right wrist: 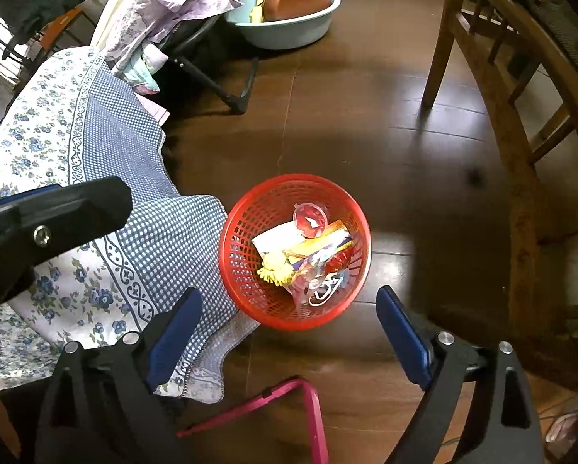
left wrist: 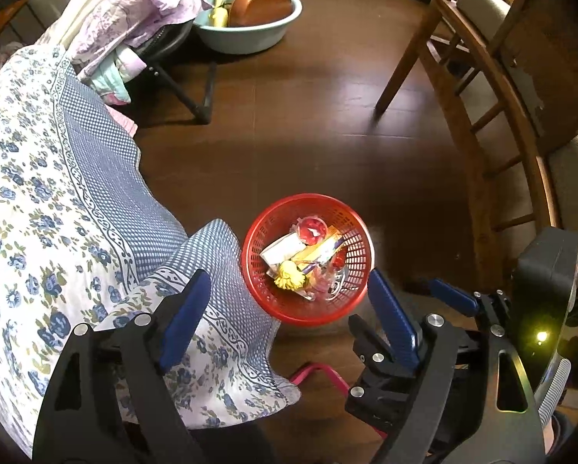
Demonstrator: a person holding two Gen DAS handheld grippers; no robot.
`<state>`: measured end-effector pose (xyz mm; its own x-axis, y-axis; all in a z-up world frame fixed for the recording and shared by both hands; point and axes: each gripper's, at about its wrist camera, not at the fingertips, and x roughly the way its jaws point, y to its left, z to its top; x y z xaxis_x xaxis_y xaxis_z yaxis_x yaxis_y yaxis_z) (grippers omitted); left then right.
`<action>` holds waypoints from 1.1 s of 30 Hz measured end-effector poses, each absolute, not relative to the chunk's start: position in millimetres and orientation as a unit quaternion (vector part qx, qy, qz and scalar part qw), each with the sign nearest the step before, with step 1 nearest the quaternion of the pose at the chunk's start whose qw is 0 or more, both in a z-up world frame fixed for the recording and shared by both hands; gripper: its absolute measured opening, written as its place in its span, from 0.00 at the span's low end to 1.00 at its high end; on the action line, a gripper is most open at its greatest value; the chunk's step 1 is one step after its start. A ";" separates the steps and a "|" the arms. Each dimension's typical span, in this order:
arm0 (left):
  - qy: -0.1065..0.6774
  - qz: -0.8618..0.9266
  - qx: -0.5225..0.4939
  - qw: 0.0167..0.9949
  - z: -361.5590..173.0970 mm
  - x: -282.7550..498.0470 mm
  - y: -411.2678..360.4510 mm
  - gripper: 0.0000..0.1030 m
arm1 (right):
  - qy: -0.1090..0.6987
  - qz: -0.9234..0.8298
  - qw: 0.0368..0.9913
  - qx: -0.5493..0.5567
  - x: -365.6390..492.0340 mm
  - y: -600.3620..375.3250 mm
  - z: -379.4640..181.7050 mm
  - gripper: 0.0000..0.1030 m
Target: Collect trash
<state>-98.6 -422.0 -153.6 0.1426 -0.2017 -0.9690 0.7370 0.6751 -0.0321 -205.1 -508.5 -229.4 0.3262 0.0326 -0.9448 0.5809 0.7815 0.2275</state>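
A red mesh basket (left wrist: 352,232) (right wrist: 242,232) stands on the dark wooden floor. Inside it lie a white paper (left wrist: 283,249), a clear cup with a red lid (left wrist: 312,228), a yellow wrapper (right wrist: 327,241), a crumpled yellow piece (right wrist: 275,266) and clear plastic (right wrist: 320,290). My left gripper (left wrist: 289,276) hovers above the basket, open, with nothing between its blue pads. My right gripper (right wrist: 289,293) hangs over the basket's near side, open wide and empty. One blue finger (left wrist: 455,297) of the right gripper shows at the right of the left wrist view.
A blue floral cloth (left wrist: 57,193) (right wrist: 107,178) drapes down at the left, its corner close to the basket. A wooden chair (left wrist: 463,77) stands at the right. At the back sit a teal basin (left wrist: 250,34) holding a brown pan and a folding rack with clothes. A pink frame (right wrist: 289,398) lies nearby.
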 end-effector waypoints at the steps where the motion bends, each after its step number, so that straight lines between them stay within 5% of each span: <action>1: 0.567 -0.327 0.235 0.719 -152.8 -98.8 -421.5 0.78 | 0.552 -0.180 0.765 0.278 -205.3 -508.4 -229.3 0.88; 33: 0.546 -0.317 0.229 0.741 -138.3 -102.9 -414.7 0.78 | 0.539 -0.209 0.769 0.274 -222.2 -512.2 -219.9 0.90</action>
<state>-102.9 -414.7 -138.3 0.2037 -0.2192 -0.9542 0.7193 0.6947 -0.0060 -222.2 -512.2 -219.8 0.3315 -0.0269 -0.9431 0.6168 0.7626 0.1950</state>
